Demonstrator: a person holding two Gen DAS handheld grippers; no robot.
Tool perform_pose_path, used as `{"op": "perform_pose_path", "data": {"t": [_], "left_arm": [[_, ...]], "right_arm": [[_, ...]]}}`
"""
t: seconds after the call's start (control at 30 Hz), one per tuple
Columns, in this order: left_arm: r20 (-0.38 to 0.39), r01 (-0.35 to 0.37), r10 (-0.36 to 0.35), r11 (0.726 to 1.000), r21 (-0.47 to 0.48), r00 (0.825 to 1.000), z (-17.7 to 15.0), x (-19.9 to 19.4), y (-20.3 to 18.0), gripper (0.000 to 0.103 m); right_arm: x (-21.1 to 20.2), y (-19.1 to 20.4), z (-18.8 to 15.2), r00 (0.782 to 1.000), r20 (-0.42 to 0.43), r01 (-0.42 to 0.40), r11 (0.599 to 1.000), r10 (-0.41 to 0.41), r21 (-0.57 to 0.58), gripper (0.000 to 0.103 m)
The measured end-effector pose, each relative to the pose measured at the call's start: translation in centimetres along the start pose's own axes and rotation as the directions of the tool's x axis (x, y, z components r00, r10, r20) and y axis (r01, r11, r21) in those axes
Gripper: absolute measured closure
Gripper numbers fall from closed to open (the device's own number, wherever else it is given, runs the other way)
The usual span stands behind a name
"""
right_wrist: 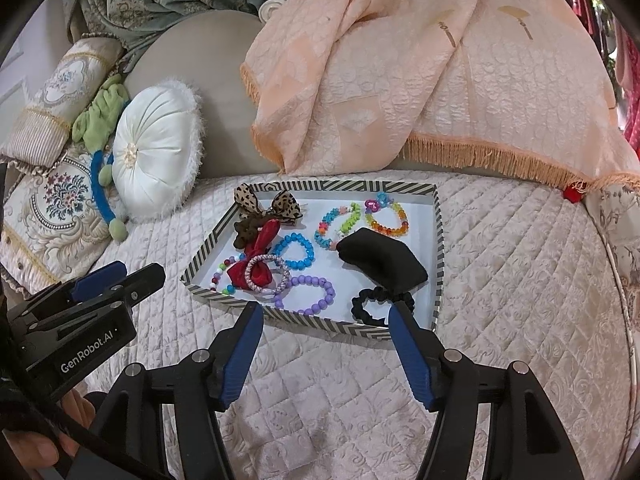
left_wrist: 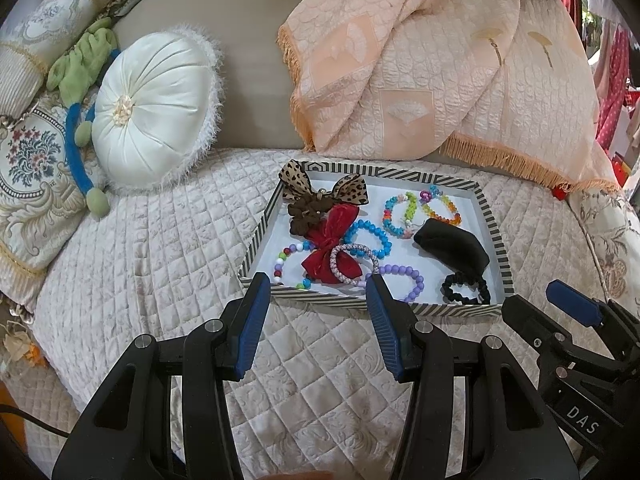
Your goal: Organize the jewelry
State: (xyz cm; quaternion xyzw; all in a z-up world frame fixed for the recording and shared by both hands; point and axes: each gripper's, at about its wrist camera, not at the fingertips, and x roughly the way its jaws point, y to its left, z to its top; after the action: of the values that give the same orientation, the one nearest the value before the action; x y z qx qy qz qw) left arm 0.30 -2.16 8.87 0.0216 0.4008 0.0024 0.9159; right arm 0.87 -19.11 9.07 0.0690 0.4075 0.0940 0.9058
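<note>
Striped card: the shallow tray (right_wrist: 438, 248) lies on the quilted bed (right_wrist: 500, 280), just ahead of both tools; every piece of jewelry lies inside it.
Beads: a purple bracelet (right_wrist: 306, 294) near the front rim, a blue one (right_wrist: 295, 251) behind it, two multicoloured ones (right_wrist: 340, 226) towards the back. Judged light, hard and smooth, likely strung on elastic, so they may roll or slip; best pinched across one side of the ring.
Velvet: the red bow (right_wrist: 256, 264) lies partly under a pink braided band (right_wrist: 267, 274). Soft and compressible; take it at the knot, or the band may come along.
Black fabric: a pouch (right_wrist: 384, 260) and a ruffled scrunchie (right_wrist: 362, 304) at the right front corner. Limp and grippy; any fold will do.
Leopard print: a bow (right_wrist: 280, 204) at the back left, over a brown scrunchie (right_wrist: 246, 228).
Left gripper (left_wrist: 318, 286): fingers wide apart, holding nothing, at the tray's front rim.
Right gripper (right_wrist: 326, 310): fingers wide apart, empty, tips over the front rim near the scrunchie.
Risk: the pieces overlap, so lifting one could drag its neighbour.
</note>
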Motion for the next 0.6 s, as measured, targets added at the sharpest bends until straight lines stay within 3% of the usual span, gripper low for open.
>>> {"op": "perform_pose_path", "data": {"t": [0.6], "left_arm": [[-0.006,0.002,-0.002,1.0,0.0,1.0,0.1,0.22,0.03,0.054]], "right_arm": [[0.45,0.16,-0.04,1.0,-0.011,0.0,1.0,0.0,-0.006,0.038]]}}
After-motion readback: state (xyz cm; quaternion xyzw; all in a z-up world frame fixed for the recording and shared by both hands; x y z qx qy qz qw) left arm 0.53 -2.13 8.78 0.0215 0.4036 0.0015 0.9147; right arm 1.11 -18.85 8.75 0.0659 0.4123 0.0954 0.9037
